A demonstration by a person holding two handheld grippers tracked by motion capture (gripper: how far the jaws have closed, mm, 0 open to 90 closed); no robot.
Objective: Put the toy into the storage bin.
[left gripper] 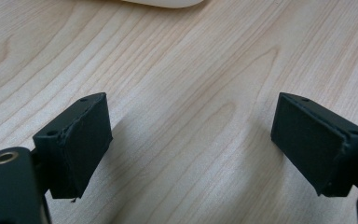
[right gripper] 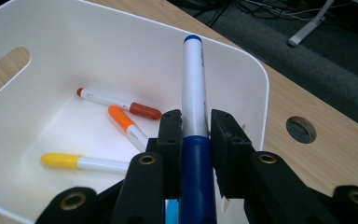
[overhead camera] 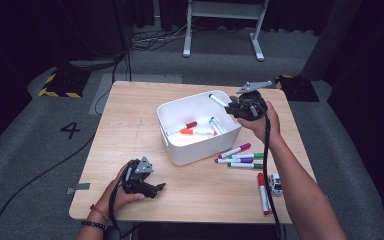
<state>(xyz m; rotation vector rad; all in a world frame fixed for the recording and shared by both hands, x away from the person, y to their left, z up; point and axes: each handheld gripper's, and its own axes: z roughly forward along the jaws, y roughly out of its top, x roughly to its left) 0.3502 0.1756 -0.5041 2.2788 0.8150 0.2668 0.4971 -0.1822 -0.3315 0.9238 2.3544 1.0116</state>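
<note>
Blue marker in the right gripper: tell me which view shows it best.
The right gripper view. There the blue marker runs up the frame, clamped between the right gripper jaws above the white bin. The high view shows it small, poking over the bin's far rim. The left gripper view faces bare table.

- The place looked like a lab or recording studio.
- Dark curtains hung around.
- Grey carpet carried a number marking, hazard tape and cables.
</note>
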